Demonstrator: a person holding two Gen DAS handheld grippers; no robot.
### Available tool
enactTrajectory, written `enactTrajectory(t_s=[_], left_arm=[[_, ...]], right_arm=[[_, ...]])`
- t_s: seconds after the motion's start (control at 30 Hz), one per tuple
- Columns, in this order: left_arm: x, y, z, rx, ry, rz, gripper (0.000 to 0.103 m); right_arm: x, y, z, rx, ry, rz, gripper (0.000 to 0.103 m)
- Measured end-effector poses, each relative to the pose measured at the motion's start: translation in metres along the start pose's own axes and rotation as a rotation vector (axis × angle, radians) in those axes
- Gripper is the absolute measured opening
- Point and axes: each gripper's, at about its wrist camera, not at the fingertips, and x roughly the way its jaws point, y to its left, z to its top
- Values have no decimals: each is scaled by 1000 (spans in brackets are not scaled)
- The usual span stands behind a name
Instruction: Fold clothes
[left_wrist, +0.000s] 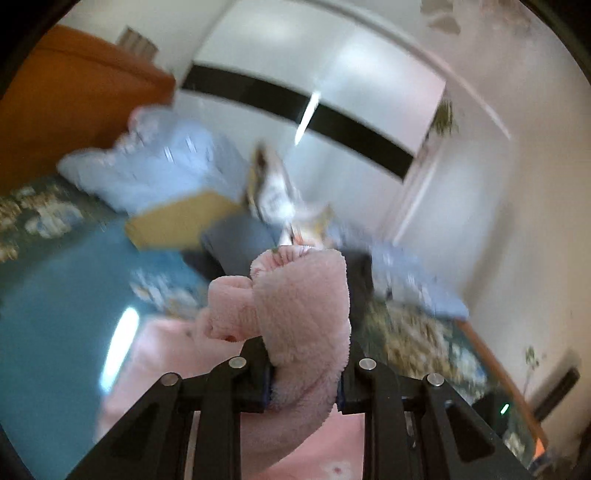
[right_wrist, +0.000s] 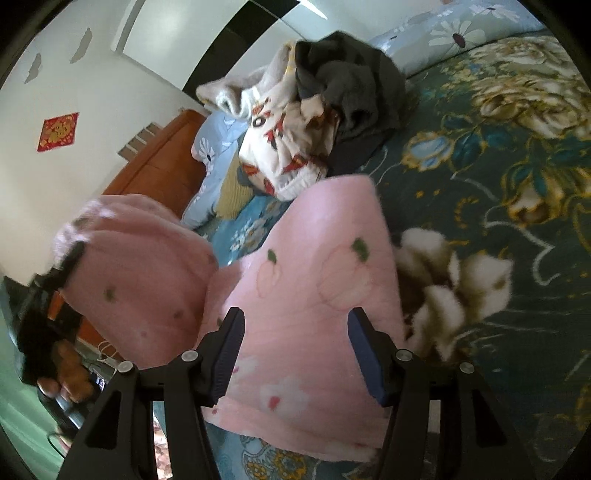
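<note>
A pink fleece garment with small fruit prints (right_wrist: 314, 273) lies spread on the bed. My left gripper (left_wrist: 304, 386) is shut on a bunched fold of the pink garment (left_wrist: 295, 302) and holds it lifted off the bed. In the right wrist view that left gripper (right_wrist: 55, 291) shows blurred at the far left, held by a hand (right_wrist: 62, 373), with the raised pink fold draped beside it. My right gripper (right_wrist: 297, 350) stands open just over the flat part of the garment. The fabric lies under its fingers (right_wrist: 231, 350), and neither pad presses on it.
Behind the pink garment is a pile with a white printed garment (right_wrist: 288, 147) and a dark grey one (right_wrist: 351, 85). Blue floral pillows (right_wrist: 461, 33) and a wooden headboard (right_wrist: 159, 162) line the bed's far side. The dark floral bedspread (right_wrist: 517, 166) stretches to the right.
</note>
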Motion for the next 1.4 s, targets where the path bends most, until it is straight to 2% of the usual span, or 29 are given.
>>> enactTrajectory(t_s=[0.1, 0.2, 0.3, 0.43, 0.53, 0.6, 0.67, 0.83, 0.93, 1.07, 1.1, 1.17, 1.2, 1.4], left_arm=[[26, -22, -31, 28, 105, -1, 25], [41, -45, -56, 93, 171, 26, 26], [54, -56, -75, 136, 250, 61, 27], [63, -55, -94, 152, 310, 75, 31], [62, -52, -99, 145, 322, 60, 39], [60, -50, -100, 119, 332, 25, 58], [57, -46, -101, 85, 344, -20, 64], [28, -22, -102, -13, 308, -95, 66], [2, 4, -93, -95, 229, -86, 68], [-25, 47, -80, -200, 113, 55, 70], [-29, 56, -78, -218, 96, 108, 70], [-31, 69, -78, -211, 94, 263, 70], [-29, 70, -81, -180, 109, 325, 70], [1, 48, -104, -25, 209, 354, 71]], right_arm=[[-9, -7, 3, 7, -17, -10, 60], [-13, -16, 4, 26, -22, -18, 60], [-13, -23, 3, 50, -17, -16, 60], [-10, -22, 2, 48, -4, -6, 60], [-7, -21, 2, 47, 4, -5, 60], [-6, -21, 1, 47, 6, -7, 60], [-5, -22, 1, 50, 8, -11, 60], [-6, -23, 2, 47, 9, -18, 60], [-8, -20, 3, 37, 0, -5, 60], [-8, 1, 2, -47, 11, 56, 60], [-6, 8, 1, -74, 19, 70, 60], [-2, 18, -3, -106, 31, 83, 60], [0, 24, -4, -125, 34, 87, 60], [6, 68, -1, -294, 22, 63, 60]])
